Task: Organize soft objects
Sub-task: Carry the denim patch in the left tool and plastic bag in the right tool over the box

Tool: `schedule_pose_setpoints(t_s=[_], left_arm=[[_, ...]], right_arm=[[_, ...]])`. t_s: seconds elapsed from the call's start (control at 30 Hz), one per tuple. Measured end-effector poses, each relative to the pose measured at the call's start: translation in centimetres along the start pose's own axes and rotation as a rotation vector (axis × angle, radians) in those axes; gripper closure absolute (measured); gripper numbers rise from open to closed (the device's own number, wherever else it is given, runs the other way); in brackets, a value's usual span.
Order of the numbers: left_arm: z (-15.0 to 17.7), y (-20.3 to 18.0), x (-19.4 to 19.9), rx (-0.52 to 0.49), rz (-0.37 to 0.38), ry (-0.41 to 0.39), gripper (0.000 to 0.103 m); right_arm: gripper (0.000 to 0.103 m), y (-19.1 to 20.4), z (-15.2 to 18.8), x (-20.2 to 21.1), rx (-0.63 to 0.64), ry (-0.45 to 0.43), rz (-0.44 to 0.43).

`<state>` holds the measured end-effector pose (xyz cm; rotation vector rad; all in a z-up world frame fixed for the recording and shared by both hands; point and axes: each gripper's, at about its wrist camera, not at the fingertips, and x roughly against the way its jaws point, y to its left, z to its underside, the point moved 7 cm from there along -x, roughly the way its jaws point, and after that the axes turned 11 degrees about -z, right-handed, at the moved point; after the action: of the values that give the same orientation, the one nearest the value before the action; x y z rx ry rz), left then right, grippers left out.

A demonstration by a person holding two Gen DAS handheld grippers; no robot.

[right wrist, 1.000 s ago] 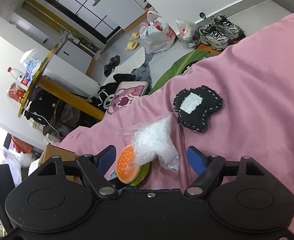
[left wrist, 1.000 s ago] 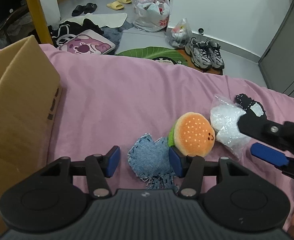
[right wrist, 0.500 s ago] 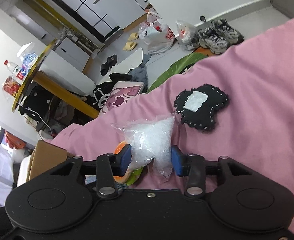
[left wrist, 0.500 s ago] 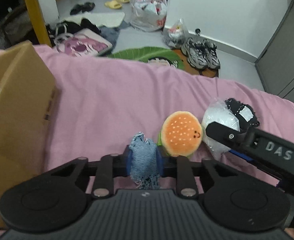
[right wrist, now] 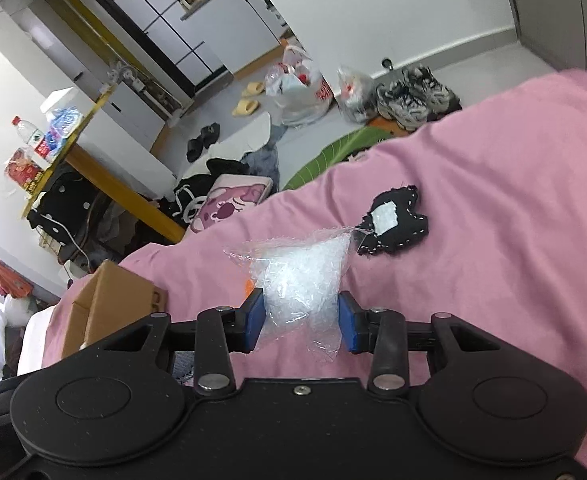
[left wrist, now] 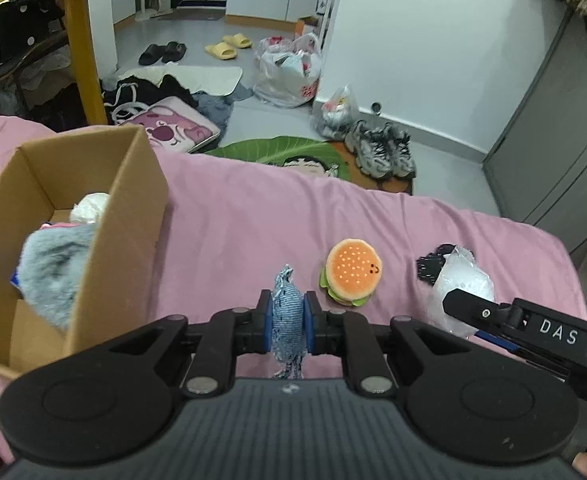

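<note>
Denim patch (left wrist: 288, 312) stood upright, long axis vertical, clamped in left tool (left wrist: 287, 322) above pink bed (left wrist: 237, 220). Right tool (right wrist: 300, 318), just closing, clamped clear plastic bag (right wrist: 299, 276), neck pointing toward black patch (right wrist: 393, 220). Cardboard box (left wrist: 125, 216) at left.

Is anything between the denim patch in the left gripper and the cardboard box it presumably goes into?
Nothing visible. The left gripper is shut on the denim patch; only bare pink blanket lies between it and the open cardboard box. The box's near wall must be cleared.
</note>
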<state>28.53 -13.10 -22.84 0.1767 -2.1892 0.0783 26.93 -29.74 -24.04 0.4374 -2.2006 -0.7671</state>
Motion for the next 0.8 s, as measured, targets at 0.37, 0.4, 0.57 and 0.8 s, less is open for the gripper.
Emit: schedule_pose_setpoints(t_s=[0.37,0.4,0.57,0.8], left_arm=[[-0.1,3.3,5.3,0.016,0.053,-0.084,0.089],[-0.1,3.5,5.8,0.016,0.058,-0.091,0.089],[-0.2,4.8,7.5,0.020,0.078,-0.116,0.089],[-0.2,6.7,9.7,0.040,0.105,-0.154,0.089]], right_arm=[[0.065,3.1,1.8,3.0,-0.017,-0.077,-0.001],[0.065,3.4,1.8,3.1,-0.013,-0.083,0.003],[0.065,4.8,2.1,4.2,0.014,-0.109,0.017],[0.065,6.8,2.4,5.6,0.041,-0.133,0.010]])
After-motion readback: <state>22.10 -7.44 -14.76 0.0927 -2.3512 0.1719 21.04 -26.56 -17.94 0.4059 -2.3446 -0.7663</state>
